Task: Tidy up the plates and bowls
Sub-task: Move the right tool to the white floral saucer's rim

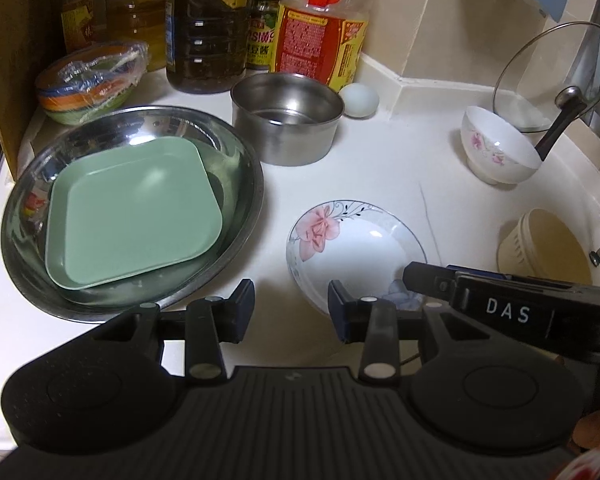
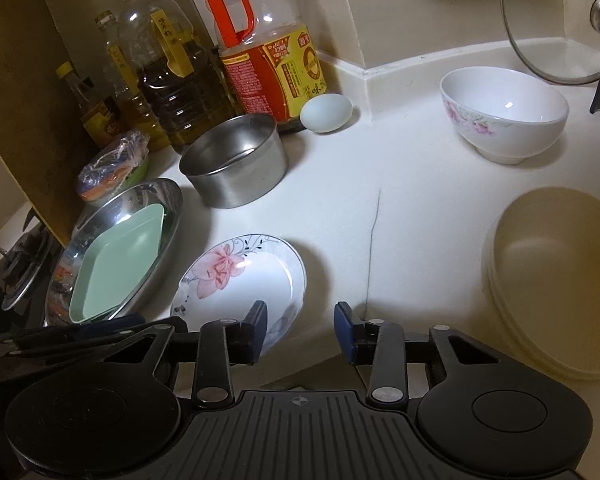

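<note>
A green square plate (image 1: 134, 214) lies inside a large steel pan (image 1: 236, 224) at the left; both also show in the right wrist view, plate (image 2: 116, 264) and pan (image 2: 168, 200). A white floral plate (image 1: 356, 248) (image 2: 244, 276) lies on the counter in front of both grippers. A white floral bowl (image 1: 496, 148) (image 2: 504, 114) stands at the back right. Stacked cream bowls (image 1: 540, 244) (image 2: 556, 276) sit at the right. My left gripper (image 1: 291, 312) is open and empty near the floral plate's near left rim. My right gripper (image 2: 300, 332) is open and empty at that plate's near right rim.
A small steel pot (image 1: 288, 120) (image 2: 236, 160) stands behind the plates. An egg (image 1: 359, 99) (image 2: 326, 113), oil and sauce bottles (image 2: 268, 52), wrapped coloured bowls (image 1: 88, 84) and a glass lid (image 1: 556, 76) line the back. A stove burner (image 2: 16, 276) lies far left.
</note>
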